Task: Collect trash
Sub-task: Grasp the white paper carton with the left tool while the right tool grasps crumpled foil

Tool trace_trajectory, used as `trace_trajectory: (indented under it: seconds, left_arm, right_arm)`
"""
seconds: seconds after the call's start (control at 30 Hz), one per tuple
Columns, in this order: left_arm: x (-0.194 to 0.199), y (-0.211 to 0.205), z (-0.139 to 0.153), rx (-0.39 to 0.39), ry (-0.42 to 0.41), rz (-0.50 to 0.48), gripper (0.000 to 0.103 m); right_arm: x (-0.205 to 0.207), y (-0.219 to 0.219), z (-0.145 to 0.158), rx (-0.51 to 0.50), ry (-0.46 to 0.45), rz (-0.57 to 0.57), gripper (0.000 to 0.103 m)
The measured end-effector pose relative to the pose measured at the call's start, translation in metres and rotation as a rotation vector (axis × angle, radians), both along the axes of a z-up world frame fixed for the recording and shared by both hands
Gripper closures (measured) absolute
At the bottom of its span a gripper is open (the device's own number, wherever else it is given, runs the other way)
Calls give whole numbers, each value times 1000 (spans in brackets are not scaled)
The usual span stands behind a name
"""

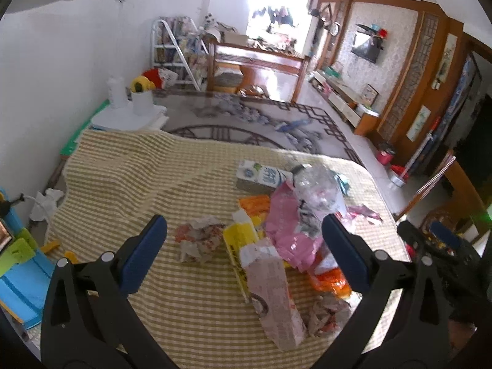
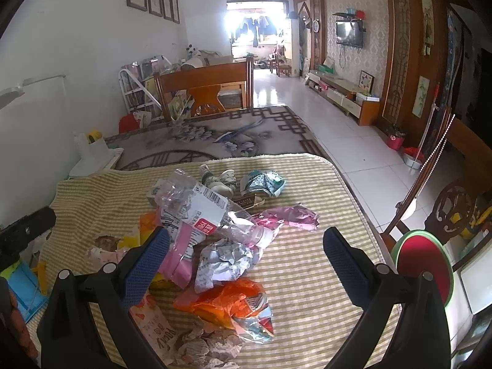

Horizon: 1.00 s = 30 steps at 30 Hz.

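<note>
Trash pile: sits center to lower center of both views, on the striped yellow cloth over the counter. Nothing lifted yet, no bin visible in either view, so I judge this as the approach/pick-selection step.

Largest to smallest:
- Crushed clear plastic bottle, center of right wrist view. Long axis runs upper left to lower right of frame, capped neck toward lower right; barcode label faces up. Rests on top of the pink bag.
- Pink plastic bag, center right of left wrist view, crumpled, under the bottle.
- Pink printed carton, lower center of left wrist view. Long axis near vertical in frame, slightly tilted, one end toward the camera.
- Milk carton, lying flat, upper center of pile; long axis roughly left-right.
- Orange wrapper, lower center of right wrist view.
- Crumpled paper ball, left of the pile, just apart from the yellow box.

Left hand-held gripper: spread wide, holding nothing, above the pile with the pink carton between the fingers.
Right hand-held gripper: also spread wide and empty, framing the white crumpled paper and orange wrapper.

Next move, my call: descend on a single item, close across its short axis. Bottle is slippery and crushed, so grip mid-body.
</note>
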State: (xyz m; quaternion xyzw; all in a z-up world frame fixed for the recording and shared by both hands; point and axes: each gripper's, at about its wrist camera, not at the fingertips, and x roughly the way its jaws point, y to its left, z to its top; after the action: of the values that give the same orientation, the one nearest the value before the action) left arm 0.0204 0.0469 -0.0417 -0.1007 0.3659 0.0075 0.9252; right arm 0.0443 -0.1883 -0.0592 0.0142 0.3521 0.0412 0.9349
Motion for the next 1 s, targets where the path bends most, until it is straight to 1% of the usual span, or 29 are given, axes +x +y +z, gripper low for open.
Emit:
trace_trajectory:
  seconds: [0.07, 0.13, 0.2, 0.27, 0.33, 0.43, 0.47, 0.5, 0.53, 0.57, 0.6, 0.67, 0.7, 0.8, 0.93, 1.0]
  left_arm:
    - [-1, -1, -7, -28, 29, -25, 5]
    - [-3, -1, -19, -77, 83, -49, 12]
    - [-3, -4, -36, -131, 155, -75, 18]
    - [-1, -11, -54, -172, 220, -108, 21]
    - [2, -17, -66, -185, 262, -131, 28]
    - [8, -26, -85, -187, 315, -153, 32]
    - [11, -26, -92, -184, 333, -154, 34]
    - [12, -26, -98, -188, 345, -156, 41]
    - [15, -24, -105, -201, 363, -156, 49]
    - [17, -21, -110, -220, 377, -156, 53]
    - [18, -19, -113, -250, 383, -160, 55]
    - [19, -18, -113, -257, 374, -166, 56]
    - [18, -18, -111, -250, 364, -178, 59]
    - [15, -19, -99, -235, 325, -198, 59]
    - [9, -20, -78, -177, 254, -222, 59]
    - [6, -18, -68, -155, 224, -218, 59]
  right_arm:
    - [1, -5, 1, 1, -4, -8, 7]
    - [2, -9, 1, 7, 1, -16, 7]
    - [4, -15, -2, 15, 21, -28, 7]
    - [5, -21, -6, 27, 47, -34, 7]
    - [6, -25, -11, 45, 75, -30, 7]
    - [6, -30, -21, 70, 130, -24, 7]
    - [5, -31, -25, 74, 148, -24, 11]
    - [4, -32, -30, 76, 174, -23, 15]
    - [4, -32, -34, 77, 195, -19, 15]
    - [3, -32, -40, 74, 219, -13, 15]
    - [2, -31, -44, 74, 235, -5, 17]
    - [3, -28, -51, 81, 259, 16, 17]
    - [5, -26, -54, 85, 266, 24, 17]
    - [19, -19, -62, 125, 302, 58, 17]
    - [42, -8, -70, 146, 326, 81, 17]
    - [54, -2, -77, 149, 341, 83, 23]
